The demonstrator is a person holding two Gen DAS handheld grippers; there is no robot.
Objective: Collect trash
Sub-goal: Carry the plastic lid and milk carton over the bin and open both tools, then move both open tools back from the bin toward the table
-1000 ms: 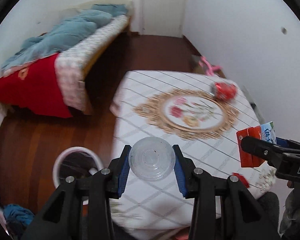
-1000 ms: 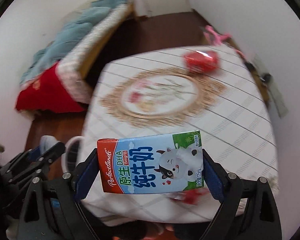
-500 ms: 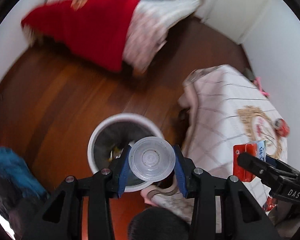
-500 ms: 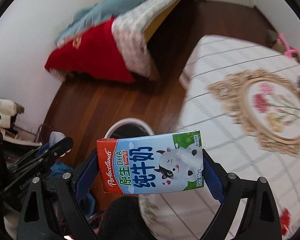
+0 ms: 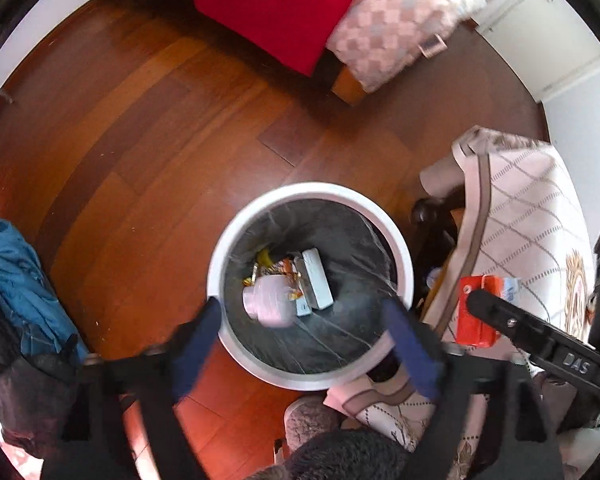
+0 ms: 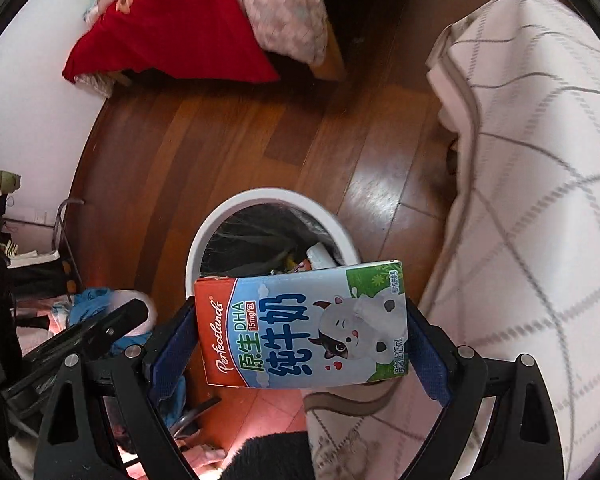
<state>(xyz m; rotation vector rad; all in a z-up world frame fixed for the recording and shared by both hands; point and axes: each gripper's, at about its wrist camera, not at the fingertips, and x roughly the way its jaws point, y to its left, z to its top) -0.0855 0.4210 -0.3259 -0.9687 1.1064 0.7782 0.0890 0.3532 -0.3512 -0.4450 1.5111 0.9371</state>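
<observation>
Left wrist view, going left to right: we see a blue cloth heap (image 5: 16, 280) on the wood floor (image 5: 140, 120), then our left claw (image 5: 306, 344) with jaws spread wide and blurred, nothing between them. Under it is the white trash bin (image 5: 404, 256) with a dark liner. Inside we spot a clear plastic cup (image 5: 270, 300) on its side, snack wrappers (image 5: 284, 268) and a white box (image 5: 318, 280). Right of the bin, the bench (image 5: 532, 216) with a checked tablecloth, and the right claw coming in from the edge clamped on the milk carton (image 5: 474, 312).

Right wrist view: we see the left claw's black finger (image 6: 100, 328) at lower left, the blue cloth (image 6: 92, 300) behind it, then the bin (image 6: 220, 220) centre, partly hidden by the carton. Right claw (image 6: 302, 328) grips the milk carton (image 6: 302, 324) across its short ends, label facing the camera, held above the bin's near rim. Bench cloth (image 6: 540, 200) fills the right side. Red bedding (image 6: 172, 24) is at the top.
</observation>
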